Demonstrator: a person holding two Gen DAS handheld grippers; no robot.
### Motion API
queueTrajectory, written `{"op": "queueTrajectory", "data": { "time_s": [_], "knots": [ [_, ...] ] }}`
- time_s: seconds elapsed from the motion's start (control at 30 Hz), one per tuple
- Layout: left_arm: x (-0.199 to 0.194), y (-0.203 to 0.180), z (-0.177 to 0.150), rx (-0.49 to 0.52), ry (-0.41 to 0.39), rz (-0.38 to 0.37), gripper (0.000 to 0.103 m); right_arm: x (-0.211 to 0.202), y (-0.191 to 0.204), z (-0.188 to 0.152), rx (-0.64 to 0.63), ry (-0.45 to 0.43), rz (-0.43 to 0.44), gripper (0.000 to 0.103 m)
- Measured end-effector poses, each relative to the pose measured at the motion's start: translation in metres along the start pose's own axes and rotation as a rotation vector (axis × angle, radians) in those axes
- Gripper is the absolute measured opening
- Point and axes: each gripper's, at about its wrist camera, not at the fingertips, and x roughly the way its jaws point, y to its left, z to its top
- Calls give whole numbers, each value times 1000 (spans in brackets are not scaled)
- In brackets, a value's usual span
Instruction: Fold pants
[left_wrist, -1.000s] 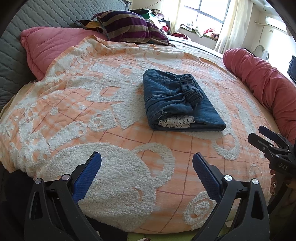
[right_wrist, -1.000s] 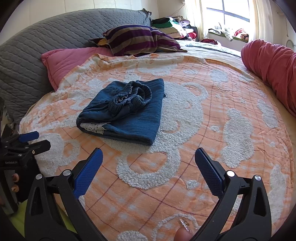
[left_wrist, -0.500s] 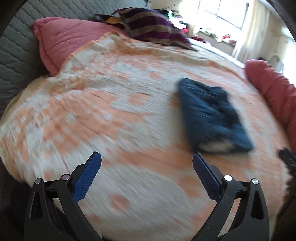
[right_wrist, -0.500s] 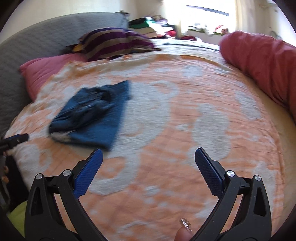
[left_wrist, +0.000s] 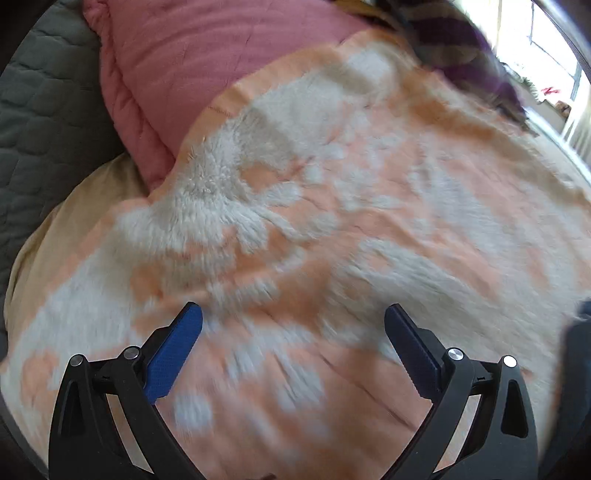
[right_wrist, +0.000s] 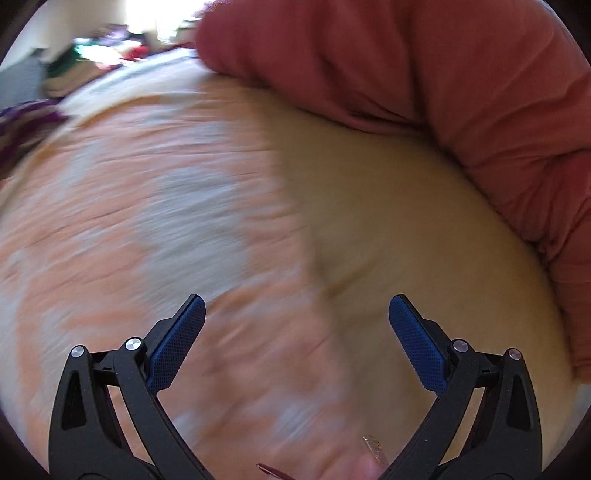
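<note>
The left gripper gapes wide and empty over the blurred orange-and-white fleecy blanket, a pink quilted pillow upper left. The right gripper, likewise spread, holds nothing; a red rolled quilt fills its upper right. The pants cannot be made out.

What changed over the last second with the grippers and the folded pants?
Both grippers swung apart, away from the pants: the left gripper now faces the pink pillow, the right gripper the red bolster. The folded pants have left both views. Nothing was grasped; both stay open over the orange blanket.
</note>
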Motion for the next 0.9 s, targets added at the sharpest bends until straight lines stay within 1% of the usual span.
{"op": "queueTrajectory", "data": {
  "time_s": [0.03,0.07,0.1,0.13,0.17,0.23,0.9],
  "knots": [
    [4,1,-4,9,-9,-16,99,11,-2,1,-1,22,1,94],
    [-1,4,-9,-7,-53,-33,99,16,-3,-1,9,30,19,94],
    [-6,5,-11,-12,-70,-41,99,12,-7,-5,21,4,30,95],
    [-6,5,-12,-12,-66,-42,99,9,-8,-8,24,-16,33,95],
    [-5,3,-12,-7,-55,-35,99,10,-9,-9,25,-17,35,95],
    [-7,1,-14,5,-59,-17,99,11,-12,-11,31,-4,44,95],
    [-6,1,-13,3,-56,-22,99,11,-9,-11,32,-4,46,95]
  ]
}}
